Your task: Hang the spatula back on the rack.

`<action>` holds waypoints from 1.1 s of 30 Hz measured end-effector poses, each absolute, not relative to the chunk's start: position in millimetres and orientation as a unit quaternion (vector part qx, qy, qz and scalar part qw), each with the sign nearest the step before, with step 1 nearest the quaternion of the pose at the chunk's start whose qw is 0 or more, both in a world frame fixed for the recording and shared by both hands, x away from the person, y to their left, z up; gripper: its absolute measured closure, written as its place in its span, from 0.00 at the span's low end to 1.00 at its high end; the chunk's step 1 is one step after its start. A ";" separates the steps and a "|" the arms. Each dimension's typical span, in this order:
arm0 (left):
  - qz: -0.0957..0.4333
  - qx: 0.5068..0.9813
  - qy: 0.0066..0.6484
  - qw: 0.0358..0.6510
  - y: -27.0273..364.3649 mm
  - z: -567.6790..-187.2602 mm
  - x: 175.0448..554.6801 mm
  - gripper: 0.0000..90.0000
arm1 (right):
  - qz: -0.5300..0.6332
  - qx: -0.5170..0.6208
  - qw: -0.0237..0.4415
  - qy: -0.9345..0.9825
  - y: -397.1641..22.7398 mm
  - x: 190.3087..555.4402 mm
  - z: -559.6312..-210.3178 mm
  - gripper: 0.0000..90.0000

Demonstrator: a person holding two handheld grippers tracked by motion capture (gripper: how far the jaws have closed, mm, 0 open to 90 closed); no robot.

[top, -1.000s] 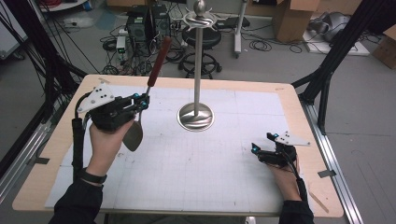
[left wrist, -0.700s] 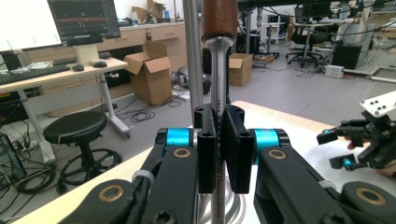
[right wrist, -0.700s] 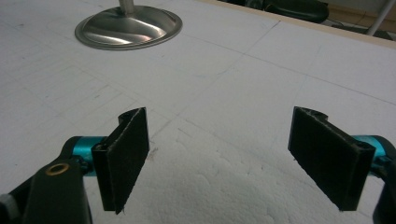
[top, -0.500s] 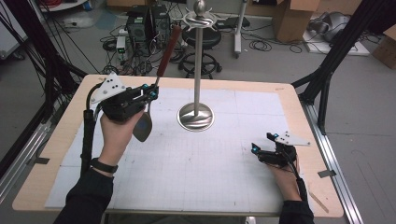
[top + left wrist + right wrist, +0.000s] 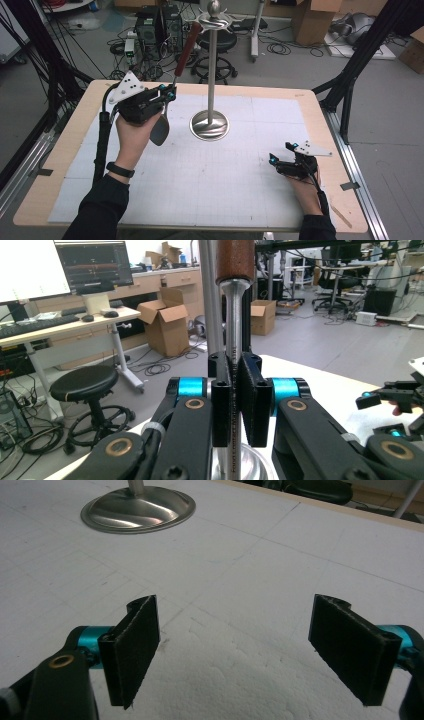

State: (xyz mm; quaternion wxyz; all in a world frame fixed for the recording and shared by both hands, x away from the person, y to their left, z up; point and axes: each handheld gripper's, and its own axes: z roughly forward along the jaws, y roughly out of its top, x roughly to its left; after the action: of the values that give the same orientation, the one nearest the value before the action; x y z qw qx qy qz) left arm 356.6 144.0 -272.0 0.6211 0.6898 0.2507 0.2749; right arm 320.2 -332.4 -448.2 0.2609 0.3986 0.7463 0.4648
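Toward the far left corner of the counter (image 5: pixel 60 165), the left tool (image 5: pixel 169 93) is raised off the surface with its jaws clamped on the metal shaft of a spatula (image 5: pixel 175 85), whose brown handle (image 5: pixel 235 260) points up and away and whose blade (image 5: pixel 159 131) hangs below. Just beside it, near the middle of the far edge, stands a metal stand (image 5: pixel 212 75) on a round base (image 5: pixel 138 509). Near the right edge, the right tool (image 5: pixel 281 158) sits low over the white mat (image 5: pixel 210 175), jaws wide apart and holding nothing.

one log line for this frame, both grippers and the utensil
left gripper: shut on spatula shank, lifted beside stand | right gripper: open, low over mat, holding nothing
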 end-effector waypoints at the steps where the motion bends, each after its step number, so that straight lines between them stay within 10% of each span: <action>1: 0.275 0.689 0.251 0.622 143.3 -272.1 357.2 0.94 | 0.465 0.399 0.260 0.746 -332.4 320.1 -448.1 0.22; 33: 0.286 0.674 0.271 0.625 125.0 -284.3 388.1 0.94 | 0.465 0.395 0.262 0.748 -332.3 320.6 -448.3 0.22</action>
State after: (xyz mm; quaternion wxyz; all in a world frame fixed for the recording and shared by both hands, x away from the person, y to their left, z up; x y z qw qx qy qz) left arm 388.1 125.0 -284.3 0.6247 0.6739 0.2715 0.2862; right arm 320.6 -332.3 -448.3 0.2615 0.3949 0.7482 0.4645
